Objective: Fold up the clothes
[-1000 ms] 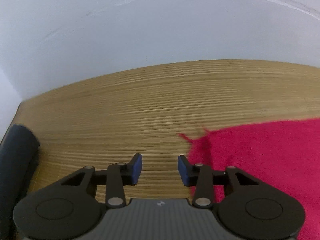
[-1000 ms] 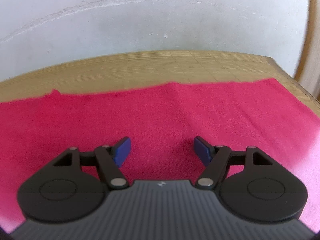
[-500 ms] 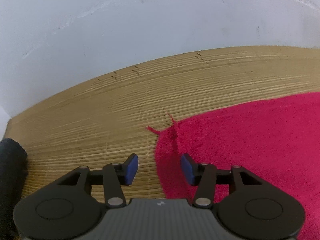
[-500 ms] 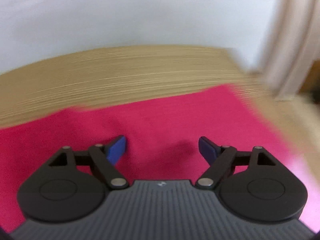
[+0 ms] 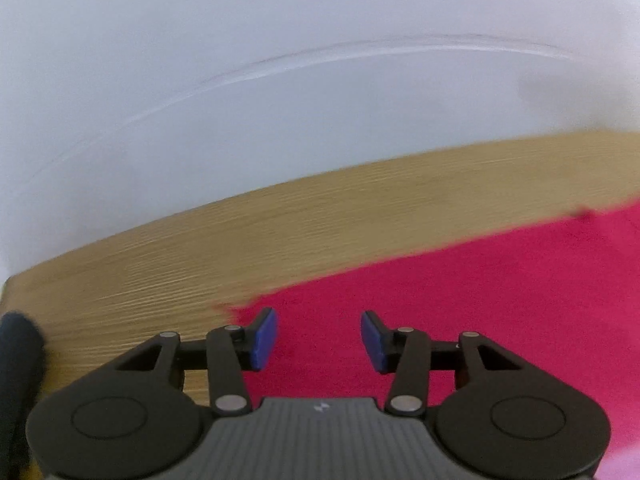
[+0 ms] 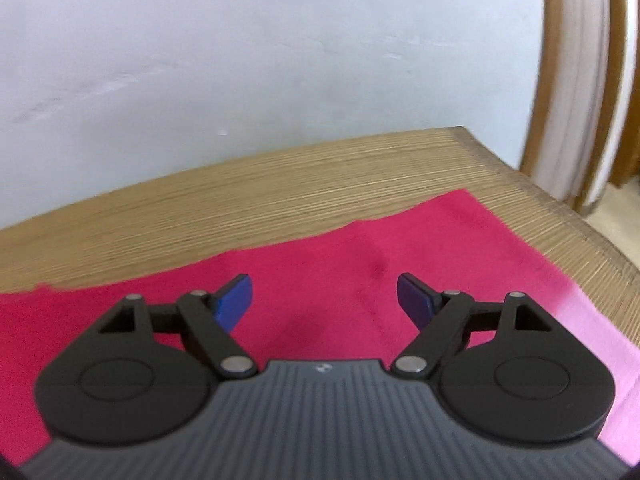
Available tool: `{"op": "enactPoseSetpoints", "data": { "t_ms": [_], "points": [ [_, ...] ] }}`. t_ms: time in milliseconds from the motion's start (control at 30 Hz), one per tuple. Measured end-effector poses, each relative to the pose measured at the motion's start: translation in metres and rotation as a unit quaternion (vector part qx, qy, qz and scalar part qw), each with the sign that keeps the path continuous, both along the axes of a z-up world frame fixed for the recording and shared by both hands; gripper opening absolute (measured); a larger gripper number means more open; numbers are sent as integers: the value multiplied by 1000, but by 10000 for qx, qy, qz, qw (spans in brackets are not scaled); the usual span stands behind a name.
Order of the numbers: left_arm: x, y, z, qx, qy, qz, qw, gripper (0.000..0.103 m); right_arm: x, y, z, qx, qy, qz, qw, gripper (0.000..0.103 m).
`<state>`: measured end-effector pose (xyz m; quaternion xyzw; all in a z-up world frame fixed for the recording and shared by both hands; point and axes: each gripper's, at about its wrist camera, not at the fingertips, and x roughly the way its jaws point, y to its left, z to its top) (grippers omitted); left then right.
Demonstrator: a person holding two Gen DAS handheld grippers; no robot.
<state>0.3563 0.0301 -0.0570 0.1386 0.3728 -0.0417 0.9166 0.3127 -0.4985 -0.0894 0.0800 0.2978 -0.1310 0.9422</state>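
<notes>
Slatted bamboo tabletop (image 6: 280, 192) against pale wall (image 5: 280, 100); flat crimson cloth (image 6: 352, 264) covers its near right. Left gripper (image 5: 319, 338) and right gripper (image 6: 325, 300) both gape empty, jaws just widened. Dark object (image 5: 18, 364) cut off far left, blurred.

Crimson cloth (image 6: 360, 272) on a tan, fine-striped wooden surface (image 5: 280, 232); blue pads (image 6: 234, 300) on black hand-held grippers; pale wall (image 5: 280, 100).
</notes>
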Motion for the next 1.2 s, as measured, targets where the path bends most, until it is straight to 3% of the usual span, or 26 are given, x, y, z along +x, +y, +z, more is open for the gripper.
{"op": "enactPoseSetpoints", "data": {
  "t_ms": [167,267,367,500,533,633,767,867,933,1000,1067,1100,1133,1200],
  "points": [
    [-20,-75,-23,108,147,-507,9985,51,-36,-18,-1,232,534,-15,9983,82],
    [-19,-96,-34,371,341,-296,9983,51,-33,-18,1,808,775,746,9909,82],
    [-13,-100,-47,687,527,47,9962,55,-28,32,3,935,764,2108,9700,81],
    [-23,-112,-48,975,376,268,9942,56,-20,133,-18,639,757,3391,9355,81],
    [-26,-116,-48,1089,329,317,9930,56,-16,153,-25,356,824,3508,9321,79],
    [-32,-127,-50,1330,221,399,9901,55,-10,183,-43,-747,839,3378,9345,80],
    [-34,-120,-50,1119,202,395,9927,56,19,111,-42,-1285,794,1678,9742,81],
    [-27,-112,-50,788,300,462,9954,58,38,41,-41,-1305,929,480,9859,82],
    [-28,-111,-49,710,313,481,9958,58,46,18,-29,-1033,1013,65,9895,77],
    [-29,-111,-49,696,303,485,9959,61,46,16,-17,-353,758,467,9954,77],
    [-29,-114,-51,811,276,442,9953,62,54,34,-20,357,830,1247,9881,75],
    [-28,-115,-53,865,272,420,9950,62,60,45,-27,489,979,1626,9806,75],
    [-27,-116,-53,910,270,389,9947,62,64,54,-33,158,967,1803,9787,75],
    [-25,-115,-55,973,250,334,9944,65,72,61,-42,-540,757,1845,9784,88]
  ]
}}
